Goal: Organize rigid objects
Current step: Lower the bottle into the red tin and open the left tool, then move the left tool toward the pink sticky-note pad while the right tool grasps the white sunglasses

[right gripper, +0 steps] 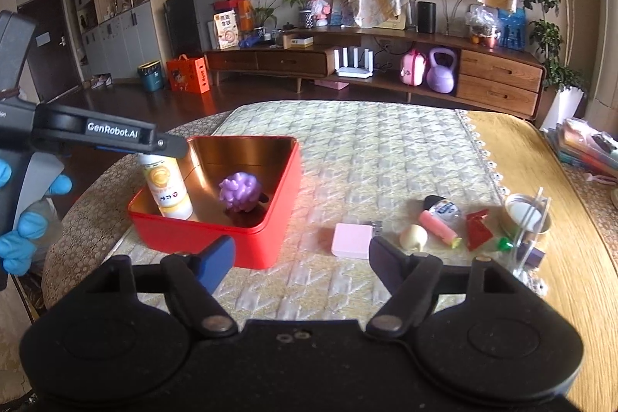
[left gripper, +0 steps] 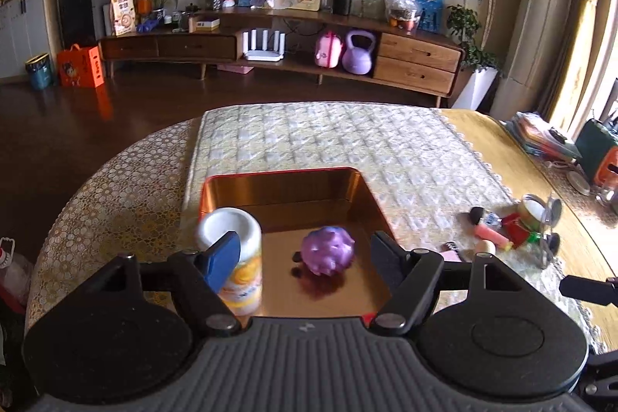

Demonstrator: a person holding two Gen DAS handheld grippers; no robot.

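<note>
The red tin box (right gripper: 247,242) sits on the quilted mat (right gripper: 386,157), holding an upright yellow-and-white bottle (right gripper: 167,188) in its near-left corner and a purple knobbly toy (right gripper: 240,194) beside it. The left gripper (left gripper: 305,253) hovers over the box, jaws apart and empty. The right gripper (right gripper: 299,257), likewise apart and empty, is the nearer one to the loose items ahead and to its right: a pink flat case (right gripper: 352,240), with a pink tube (right gripper: 438,224) lying diagonally beyond it.

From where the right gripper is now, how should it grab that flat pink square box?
Take the pink box across its two straight side walls, coming down from above. It lies flat on the quilted mat, and the right gripper is open just before it.
</note>
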